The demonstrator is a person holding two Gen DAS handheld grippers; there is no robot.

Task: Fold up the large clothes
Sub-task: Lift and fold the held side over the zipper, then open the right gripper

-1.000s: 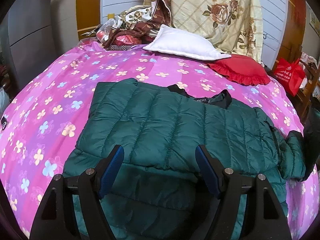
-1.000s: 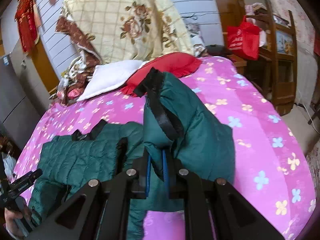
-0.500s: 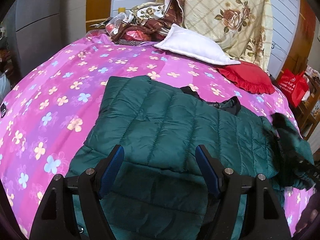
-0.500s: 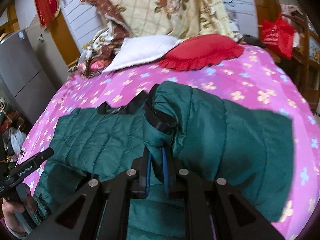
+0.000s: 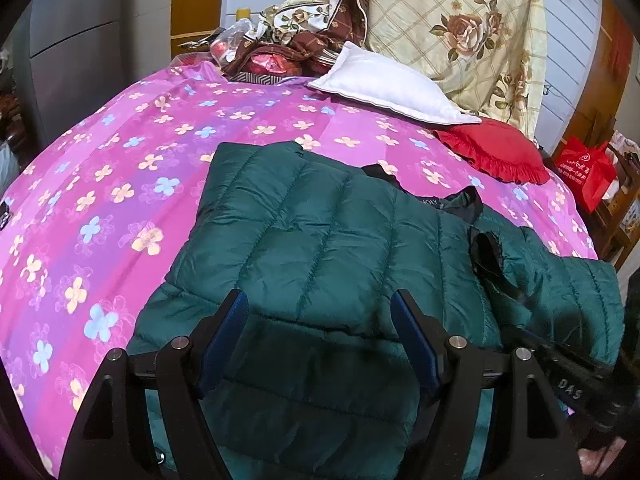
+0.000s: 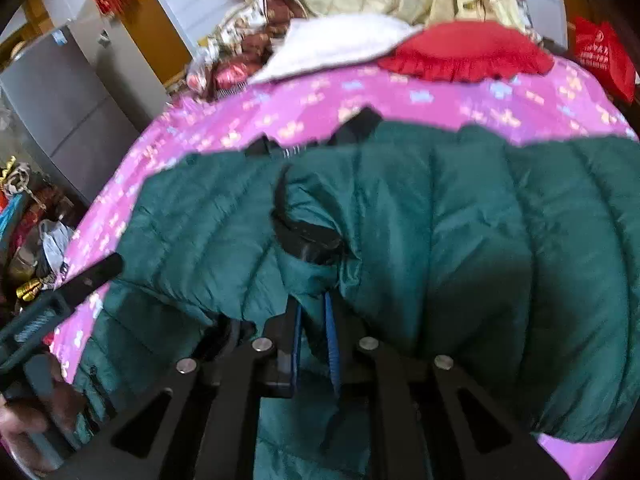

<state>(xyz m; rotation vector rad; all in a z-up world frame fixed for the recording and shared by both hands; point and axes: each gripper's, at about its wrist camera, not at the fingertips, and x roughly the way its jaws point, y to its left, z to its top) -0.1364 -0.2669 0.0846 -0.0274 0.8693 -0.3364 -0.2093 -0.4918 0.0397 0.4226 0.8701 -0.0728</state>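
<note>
Since the earlier frame, our right gripper (image 6: 314,334), clamped on the quilted dark-green puffer jacket (image 5: 320,240)'s sleeve (image 6: 460,220), carries it across; slippery fabric may slide free. Our left gripper (image 5: 320,332) hovers, fingers apart.

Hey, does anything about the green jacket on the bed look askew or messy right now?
Mostly the right sleeve: it lies bunched across the green jacket, pinched in the right gripper. The black collar is rumpled.

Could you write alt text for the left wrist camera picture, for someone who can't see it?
A dark green puffer jacket lies partly folded on a pink flowered bedsheet, seen between the open left gripper. A white pillow and red cushion sit behind.
</note>
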